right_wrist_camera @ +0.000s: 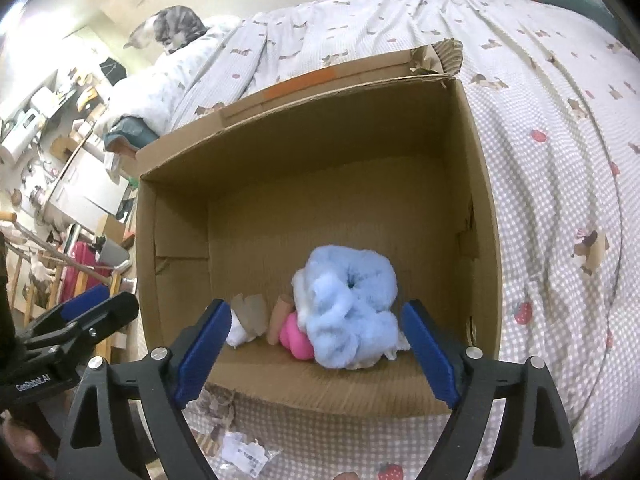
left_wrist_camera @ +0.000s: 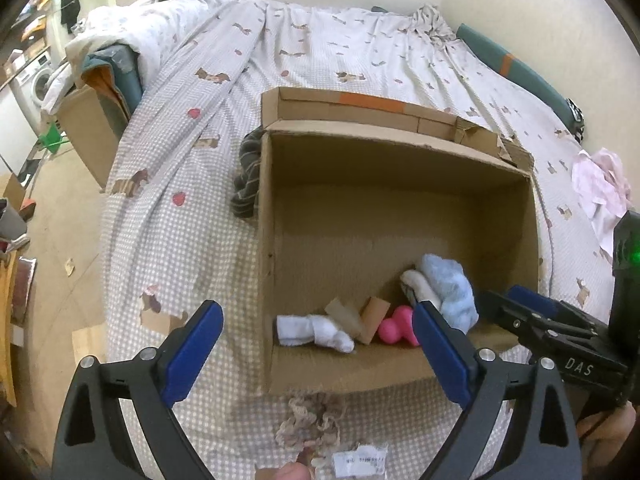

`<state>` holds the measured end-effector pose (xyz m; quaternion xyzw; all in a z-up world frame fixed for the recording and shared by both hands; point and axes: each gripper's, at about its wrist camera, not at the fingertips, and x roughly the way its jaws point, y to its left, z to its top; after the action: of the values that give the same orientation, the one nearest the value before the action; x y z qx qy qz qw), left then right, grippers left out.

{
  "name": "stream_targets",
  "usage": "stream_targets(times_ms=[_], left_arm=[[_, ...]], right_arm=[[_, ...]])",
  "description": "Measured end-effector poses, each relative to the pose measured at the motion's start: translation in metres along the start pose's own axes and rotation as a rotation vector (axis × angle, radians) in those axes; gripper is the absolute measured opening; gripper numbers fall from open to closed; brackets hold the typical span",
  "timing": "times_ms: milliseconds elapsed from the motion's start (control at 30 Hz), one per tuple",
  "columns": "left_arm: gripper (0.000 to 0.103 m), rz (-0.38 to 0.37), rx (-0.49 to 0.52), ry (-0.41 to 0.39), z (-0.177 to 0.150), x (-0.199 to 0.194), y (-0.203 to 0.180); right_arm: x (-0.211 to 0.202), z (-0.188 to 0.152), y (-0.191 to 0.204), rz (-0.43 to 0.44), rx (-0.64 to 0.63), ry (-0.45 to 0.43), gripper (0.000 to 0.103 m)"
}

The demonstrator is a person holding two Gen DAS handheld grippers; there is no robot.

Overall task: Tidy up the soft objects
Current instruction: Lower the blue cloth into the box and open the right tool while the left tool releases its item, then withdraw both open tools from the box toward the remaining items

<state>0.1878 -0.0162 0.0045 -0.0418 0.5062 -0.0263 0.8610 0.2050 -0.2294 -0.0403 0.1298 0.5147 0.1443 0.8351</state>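
Observation:
An open cardboard box (left_wrist_camera: 400, 160) (right_wrist_camera: 180, 240) sits on the bed. Along its near wall lie a white sock (left_wrist_camera: 314, 330) (right_wrist_camera: 238, 332), a pink squishy toy (left_wrist_camera: 396, 326) (right_wrist_camera: 294, 338) and a fluffy light-blue cloth (left_wrist_camera: 450, 290) (right_wrist_camera: 348, 304). My left gripper (left_wrist_camera: 316, 348) is open and empty above the box's near edge. My right gripper (right_wrist_camera: 316, 348) is open just above the blue cloth, not touching it; it also shows in the left wrist view (left_wrist_camera: 520, 316). A beige knitted piece (left_wrist_camera: 312, 420) lies on the bed before the box.
A dark striped cloth (left_wrist_camera: 248, 176) lies against the box's left side. A pink garment (left_wrist_camera: 600, 188) lies on the bed at right. A plastic packet (left_wrist_camera: 360, 460) (right_wrist_camera: 244, 454) lies near the front. A second cardboard box (left_wrist_camera: 92, 132) stands beside the bed. A cat (right_wrist_camera: 172, 28) sits on the pillow.

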Motion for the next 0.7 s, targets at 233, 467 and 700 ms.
stream_targets(times_ms=[233,467,700], left_arm=[[0.095,-0.001,-0.009,0.026,-0.017,-0.010,0.014],[0.095,-0.010,-0.040,0.038,-0.037,-0.020,0.021],[0.095,0.045,-0.093,0.023,-0.051,-0.028,0.035]], right_arm=[[-0.013,-0.014,0.013,-0.026,-0.059,-0.004,0.093],[-0.021,-0.040,0.020,-0.026,-0.067,0.010,0.093],[-0.025,-0.066,0.035,-0.022,-0.096,0.031,0.093]])
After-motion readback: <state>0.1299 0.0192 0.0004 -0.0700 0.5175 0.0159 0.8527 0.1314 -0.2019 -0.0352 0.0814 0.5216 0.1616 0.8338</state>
